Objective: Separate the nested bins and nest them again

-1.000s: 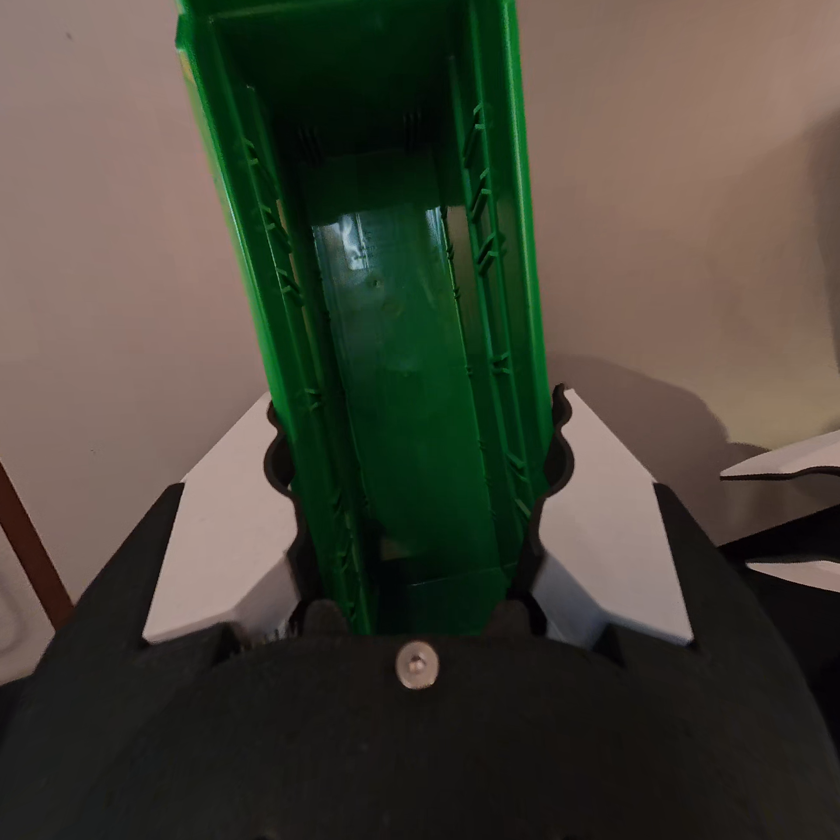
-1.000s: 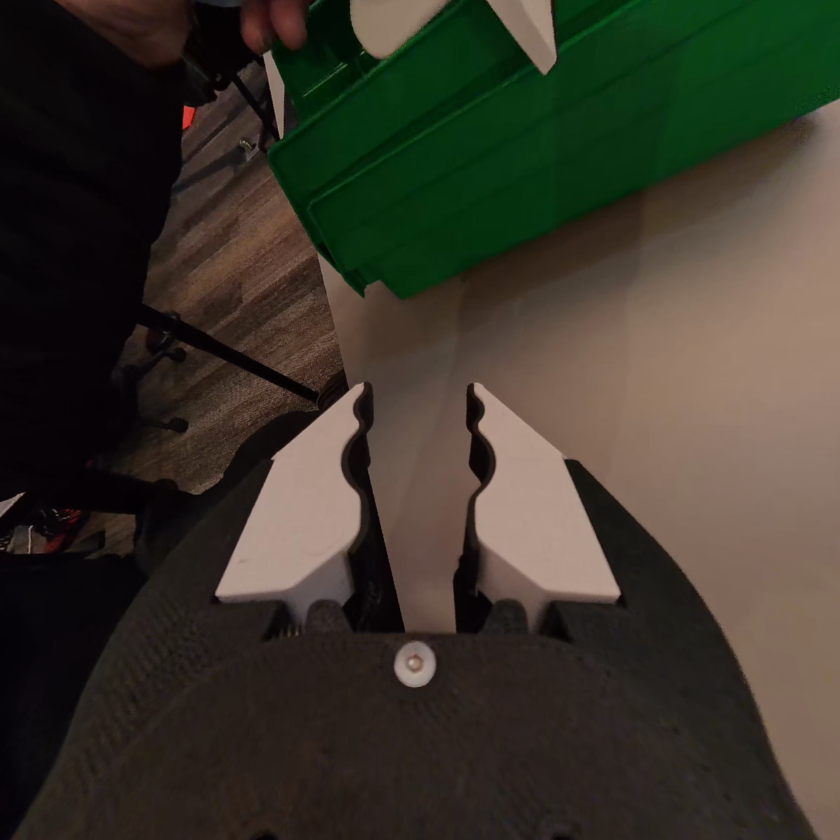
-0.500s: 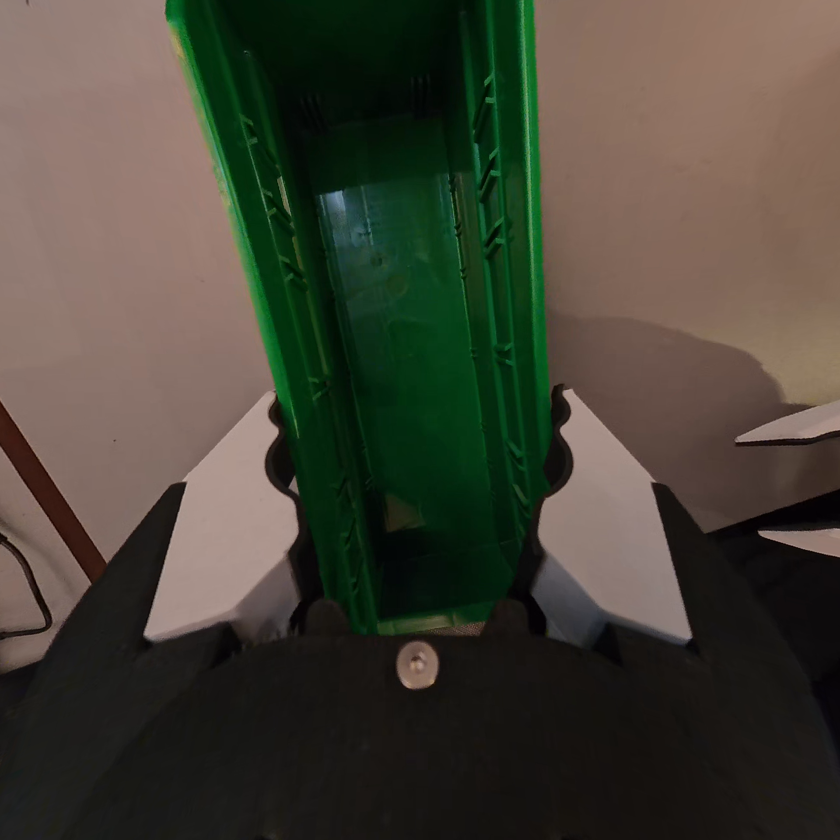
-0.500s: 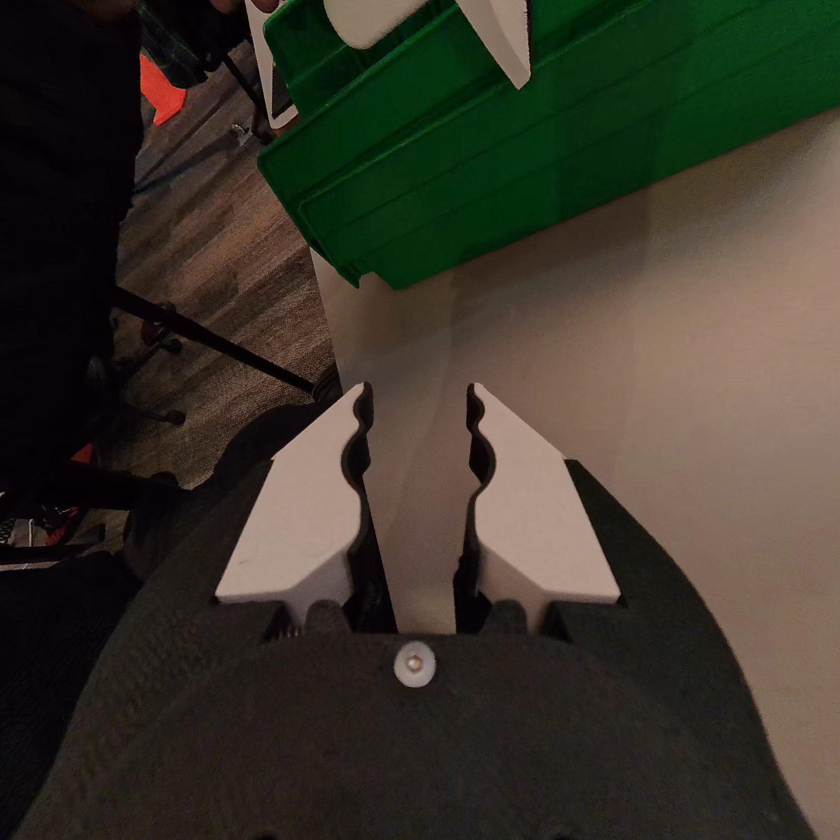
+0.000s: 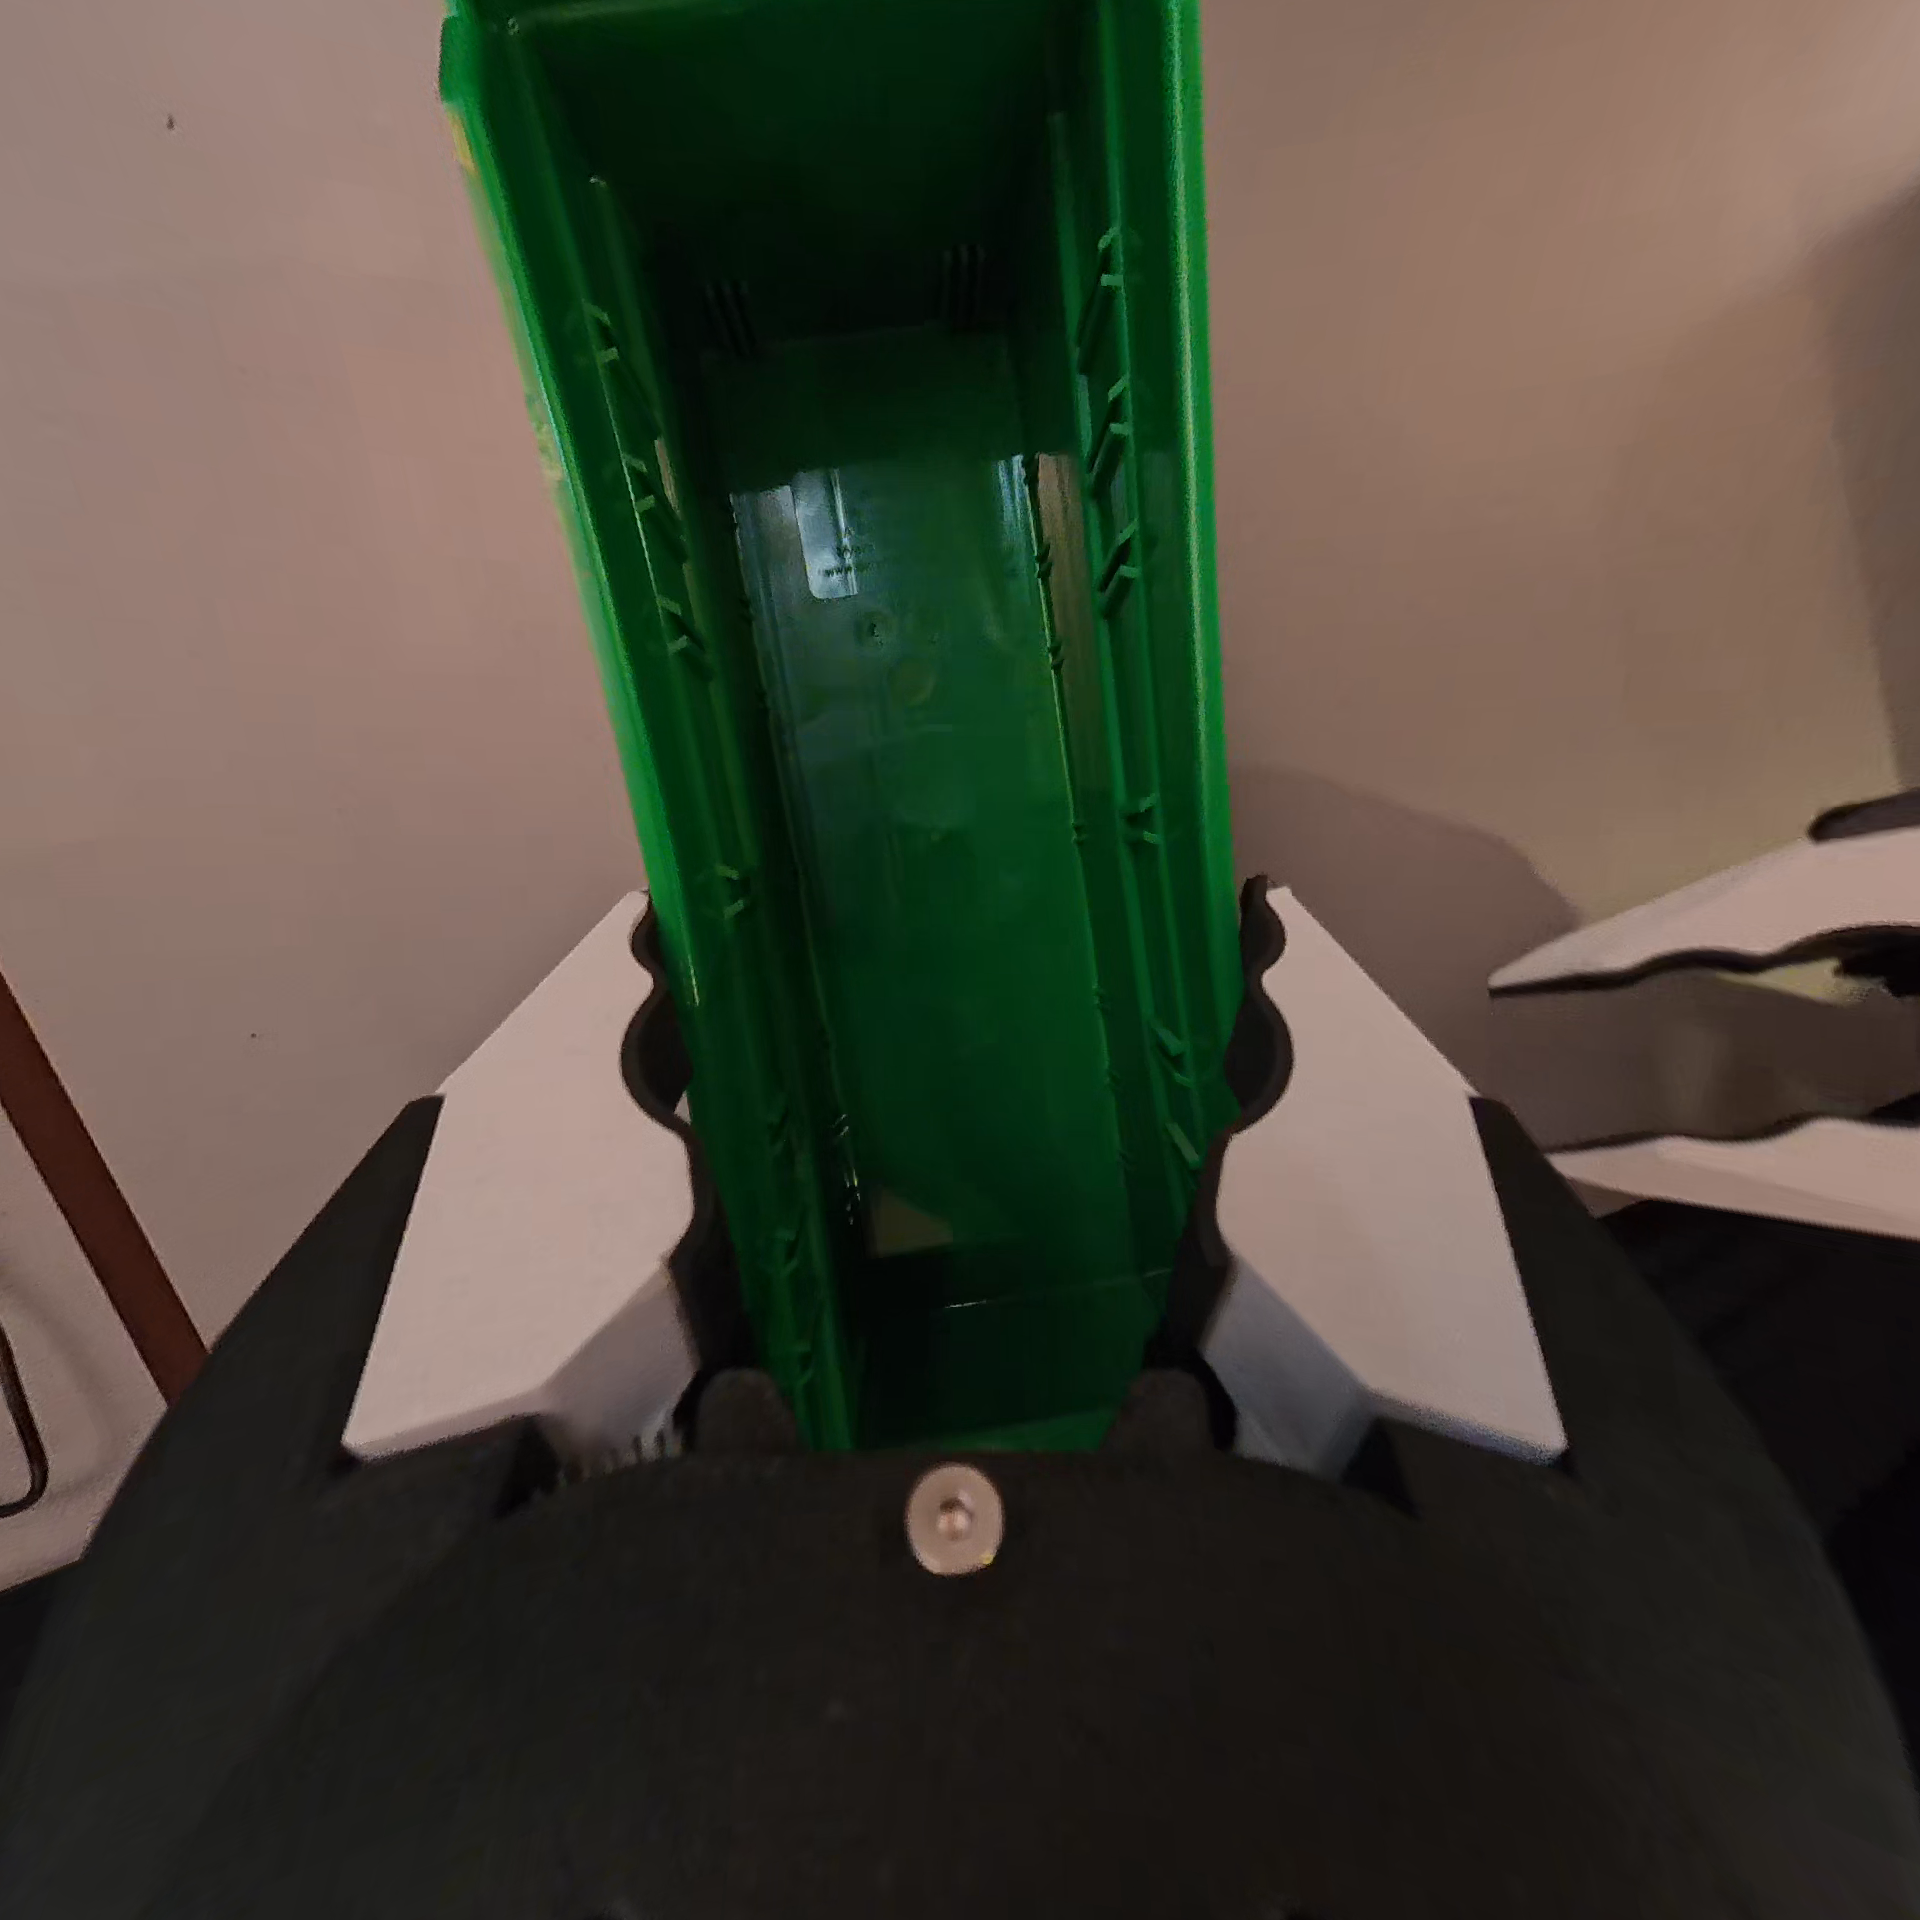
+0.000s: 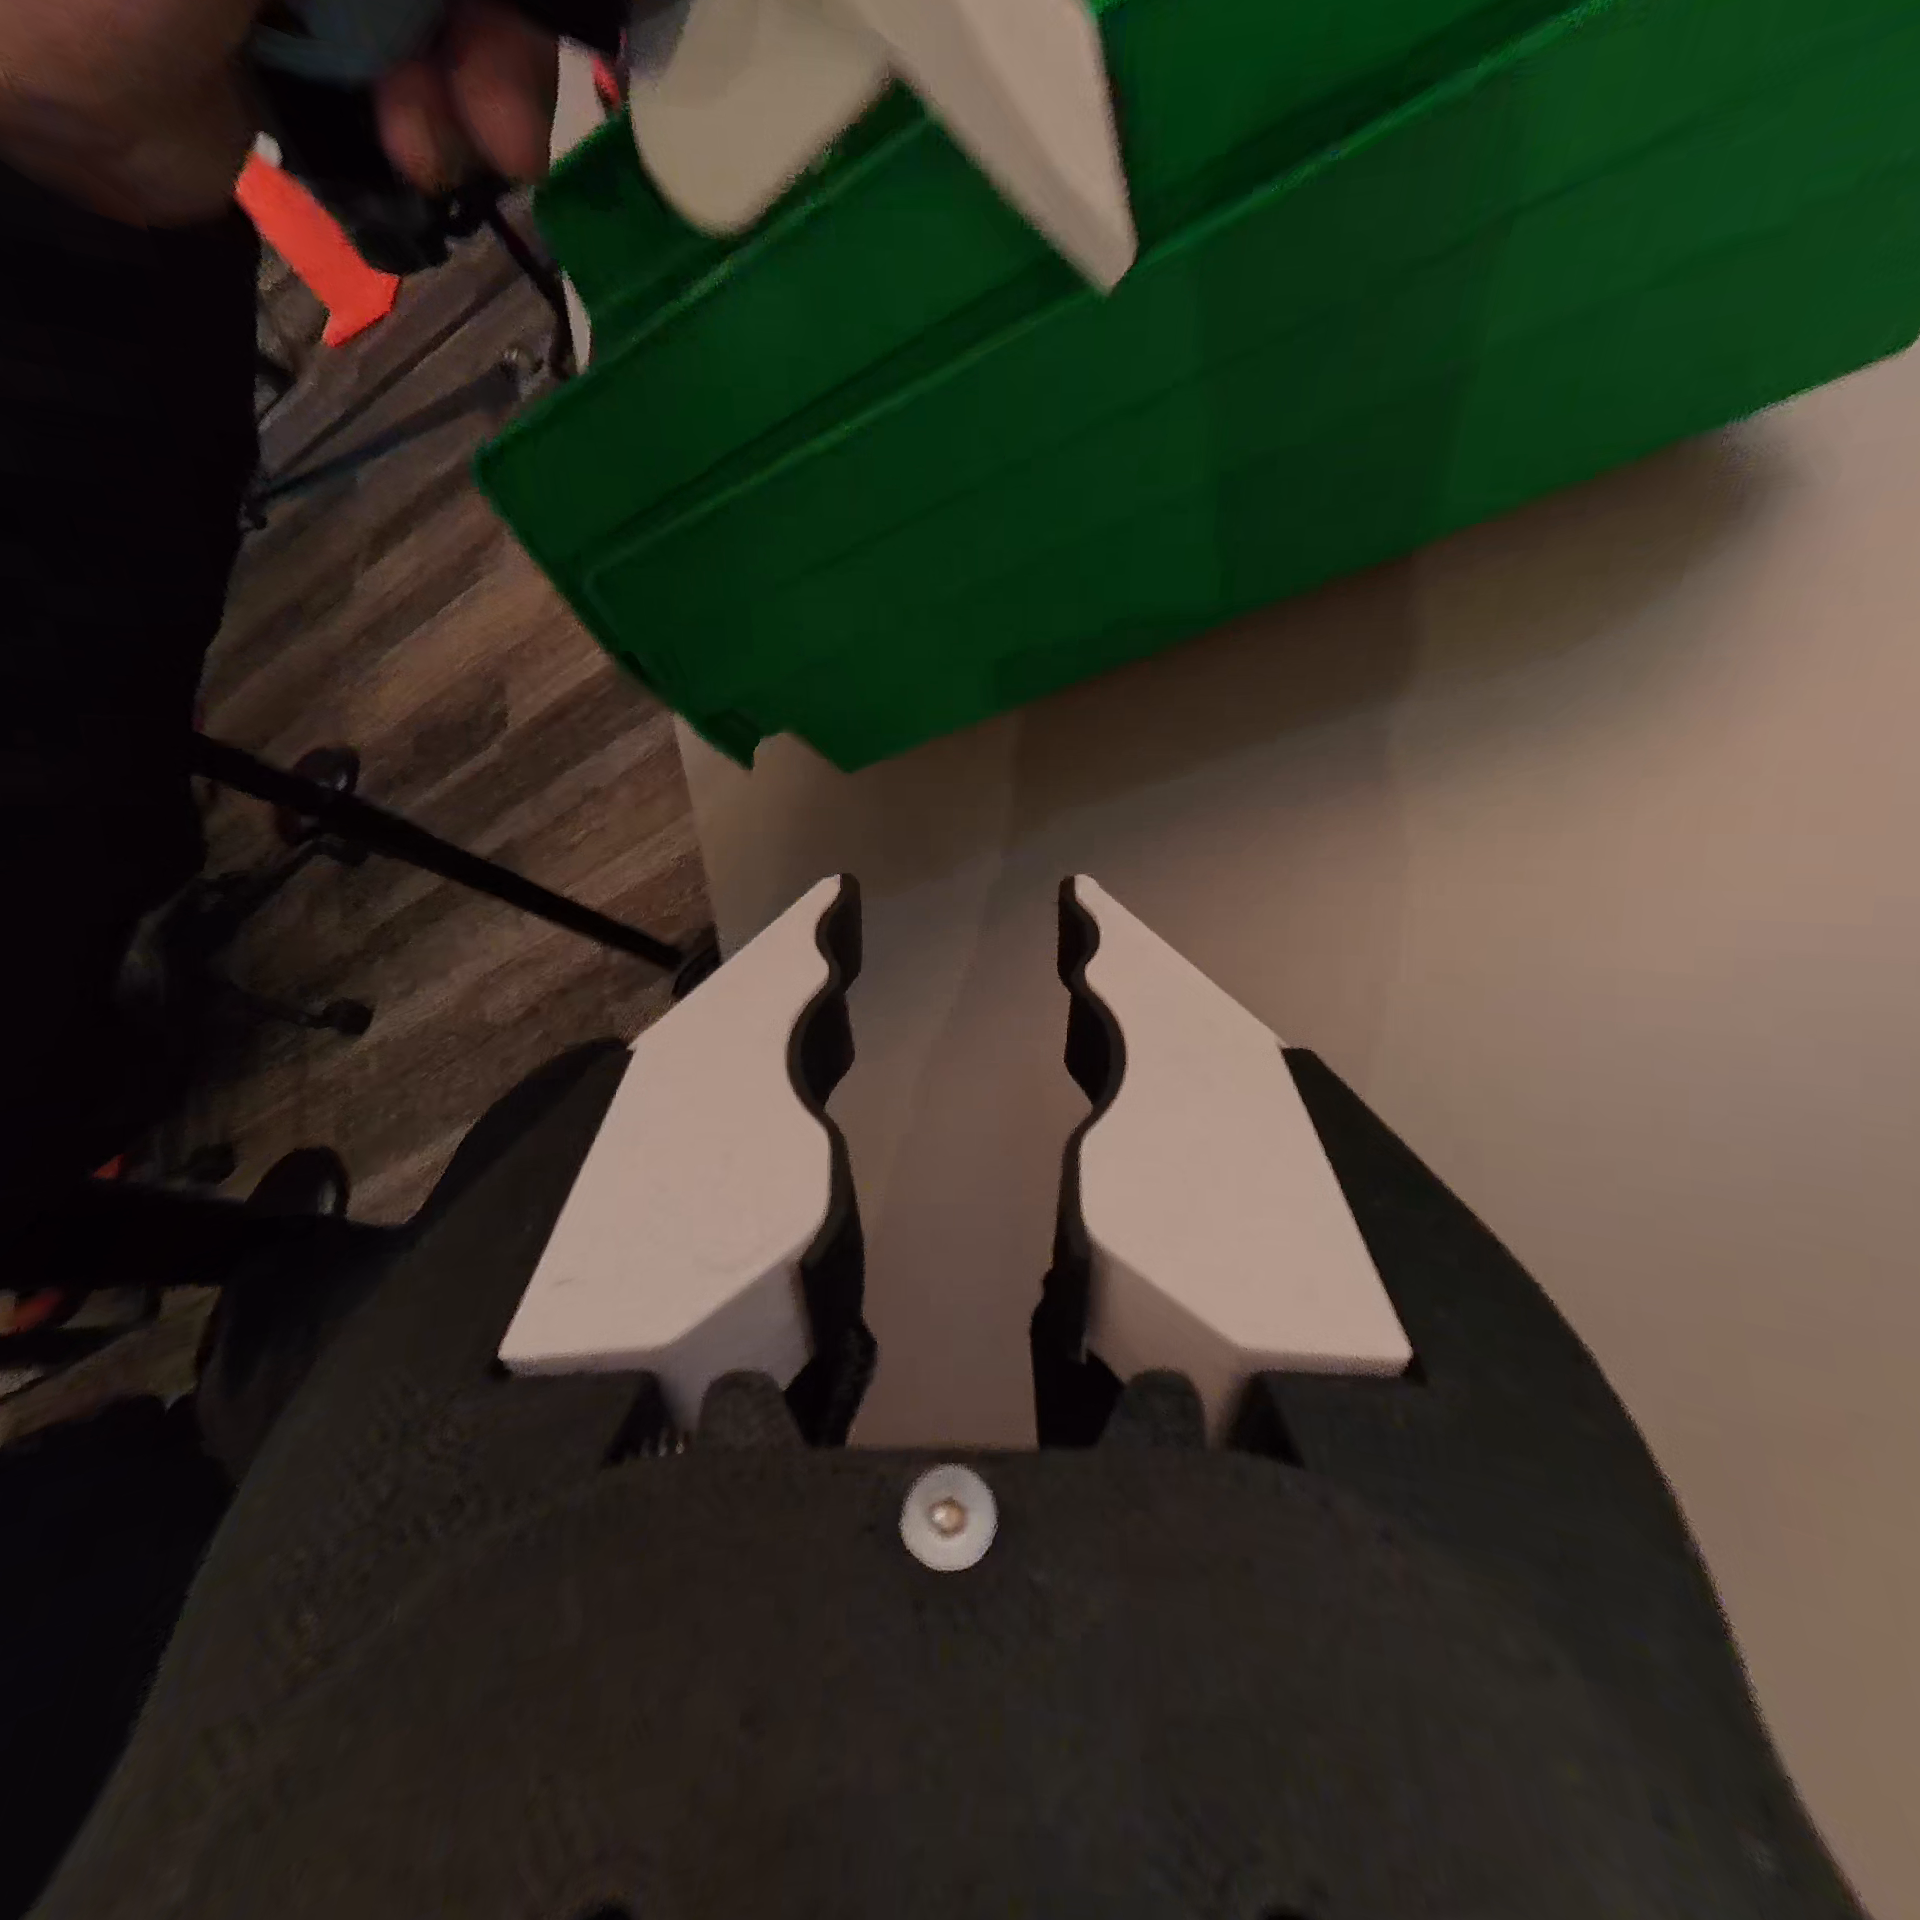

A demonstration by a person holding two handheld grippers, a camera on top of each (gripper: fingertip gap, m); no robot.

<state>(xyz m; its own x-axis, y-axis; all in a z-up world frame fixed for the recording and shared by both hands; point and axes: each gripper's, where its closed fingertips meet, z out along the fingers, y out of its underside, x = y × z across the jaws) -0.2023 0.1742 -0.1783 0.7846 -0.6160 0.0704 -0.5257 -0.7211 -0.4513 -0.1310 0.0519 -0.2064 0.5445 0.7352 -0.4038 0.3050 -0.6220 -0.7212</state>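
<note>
a: figure, left wrist view. what sits between the fingers of the left gripper (image 5: 948, 997)?

b: the green nested bins (image 5: 914, 727), seen from the open top. both white fingers press on the outer side walls, one at 9 o'clock and one at 3 o'clock of the stack, so the gripper is closed on it at about the bins' width. the stack runs from the gripper's throat toward 12 o'clock and passes out of frame. an inner bin shows seated inside the outer one; a pale sticker (image 5: 847, 545) lies on the inner floor.

a: and the right gripper (image 6: 958, 904)?

b: in the right wrist view its fingers stand partly apart with only the beige table (image 6: 1455, 1039) between them; it holds nothing. the bins (image 6: 1039, 468) lie at 12 o'clock of it, apart from its tips, tilted, with the near corner off the table edge. a white finger of the left gripper (image 6: 935, 114) overlaps their upper rim.

a: surroundings?

b: wood-pattern floor (image 6: 436, 727) at 9 o'clock, an orange object (image 6: 312, 260) at 10 o'clock, a person's hand (image 6: 457, 114) at 11 o'clock. in the left wrist view the right gripper's fingers (image 5: 1714, 1039) enter at 3 o'clock.
</note>
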